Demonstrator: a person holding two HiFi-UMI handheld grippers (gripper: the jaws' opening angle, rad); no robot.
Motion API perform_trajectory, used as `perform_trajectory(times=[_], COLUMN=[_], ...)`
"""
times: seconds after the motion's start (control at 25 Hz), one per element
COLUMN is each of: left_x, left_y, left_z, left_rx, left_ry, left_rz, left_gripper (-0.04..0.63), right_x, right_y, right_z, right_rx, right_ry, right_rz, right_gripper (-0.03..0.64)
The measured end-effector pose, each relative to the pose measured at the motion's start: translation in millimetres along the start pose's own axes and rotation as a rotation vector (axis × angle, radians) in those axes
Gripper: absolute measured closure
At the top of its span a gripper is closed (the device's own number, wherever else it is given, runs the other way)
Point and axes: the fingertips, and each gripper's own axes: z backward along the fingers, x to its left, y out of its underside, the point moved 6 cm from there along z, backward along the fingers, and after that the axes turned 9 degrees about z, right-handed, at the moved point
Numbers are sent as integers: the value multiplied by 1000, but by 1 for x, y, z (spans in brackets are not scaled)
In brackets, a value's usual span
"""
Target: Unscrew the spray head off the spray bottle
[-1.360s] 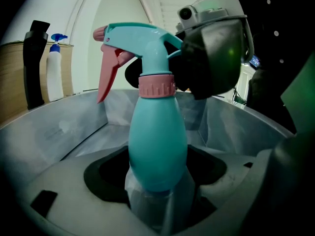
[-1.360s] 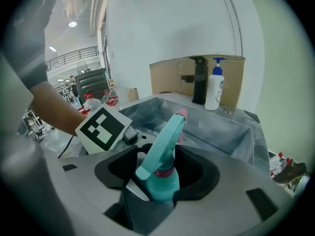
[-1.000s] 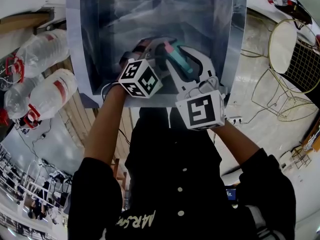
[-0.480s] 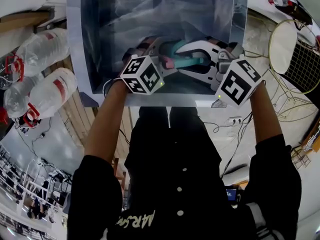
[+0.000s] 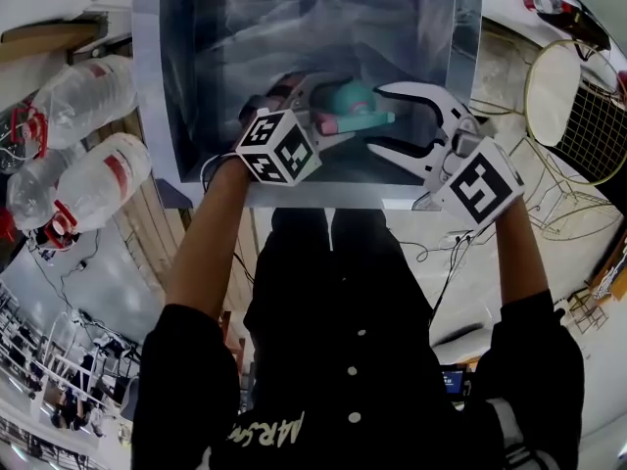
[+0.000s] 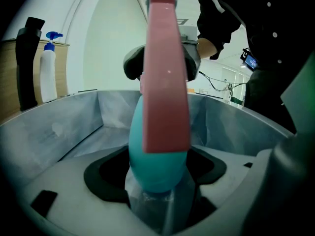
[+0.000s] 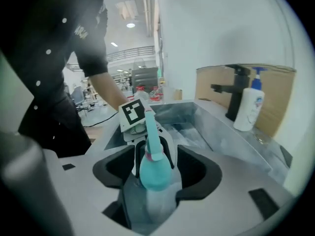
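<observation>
Over the grey metal sink (image 5: 176, 86), the left gripper (image 5: 313, 116) clamps the clear plastic spray bottle (image 6: 158, 208), its teal spray head (image 5: 350, 99) with pink trigger (image 6: 165, 82) apparently still screwed on, while the right gripper (image 5: 382, 120), jaws just opened, flanks the head untouched, so turns likely remain.

place: open workshop hall | cues: steel sink (image 5: 176, 96), black faucet (image 7: 236, 95), pump bottle (image 7: 248, 109), ceiling light (image 7: 130, 25)
</observation>
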Motion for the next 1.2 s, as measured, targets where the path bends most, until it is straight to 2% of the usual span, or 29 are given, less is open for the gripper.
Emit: perform_trajectory(times=[0.12, 0.2, 0.24, 0.36, 0.6, 0.88, 1.2], left_x=[0, 0, 0, 0, 0, -1, 1], left_y=[1, 2, 2, 3, 3, 2, 2], left_z=[0, 1, 1, 1, 1, 1, 1], left_rx=[-5, -9, -13, -43, -68, -77, -70], left_ry=[-2, -3, -3, 2, -4, -8, -27], left_rz=[4, 6, 8, 9, 13, 18, 24], left_gripper=[218, 218, 218, 218, 219, 219, 219], right_x=[9, 21, 31, 55, 49, 50, 49], right_y=[1, -7, -11, -19, -19, -22, -21], right_z=[24, 30, 30, 11, -16, -22, -26], right_rx=[56, 31, 23, 76, 72, 121, 142], right_ry=[191, 287, 300, 268, 342, 422, 469], right_rz=[-146, -244, -288, -380, -482, -525, -511], right_gripper=[333, 345, 356, 367, 364, 350, 345])
